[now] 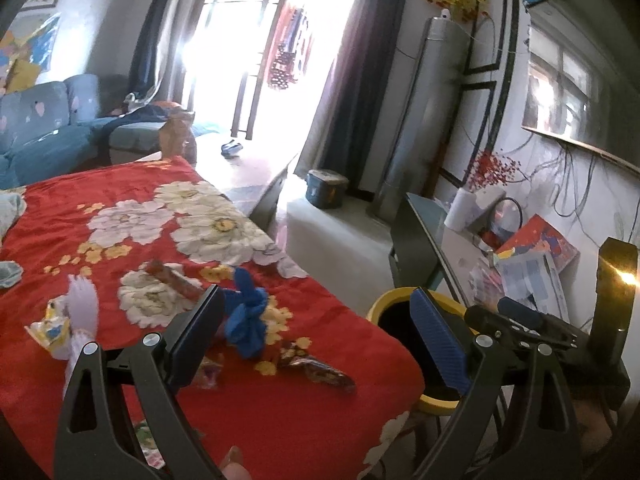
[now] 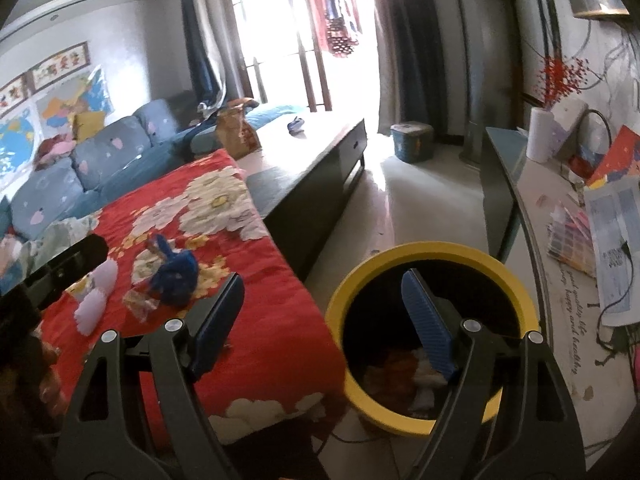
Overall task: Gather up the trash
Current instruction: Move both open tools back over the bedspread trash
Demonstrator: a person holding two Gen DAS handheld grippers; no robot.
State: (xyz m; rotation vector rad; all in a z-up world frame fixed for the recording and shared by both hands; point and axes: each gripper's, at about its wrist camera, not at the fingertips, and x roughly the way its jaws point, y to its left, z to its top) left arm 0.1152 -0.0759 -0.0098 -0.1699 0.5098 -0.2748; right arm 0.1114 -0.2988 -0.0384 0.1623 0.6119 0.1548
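Note:
A yellow-rimmed trash bin (image 2: 516, 276) stands on the floor right of the table with crumpled trash inside (image 2: 400, 368). It also shows in the left wrist view (image 1: 390, 298). My right gripper (image 2: 324, 320) is open and empty, its right finger over the bin mouth. My left gripper (image 1: 320, 336) is open and empty above the red floral tablecloth (image 1: 280, 420). On the cloth lie a crumpled blue wad (image 1: 246, 320), a brown wrapper (image 1: 320, 372), a brown stick wrapper (image 1: 172, 278), a yellow-white wrapper (image 1: 50, 326) and pale purple paper cups (image 2: 96, 292).
A low dark TV bench (image 2: 312, 168) runs beyond the table. A blue sofa (image 2: 100, 160) is at the left. A glass side table (image 2: 560, 220) with papers, a paper roll and a vase is at the right. A small teal bin (image 2: 412, 142) stands by the curtains.

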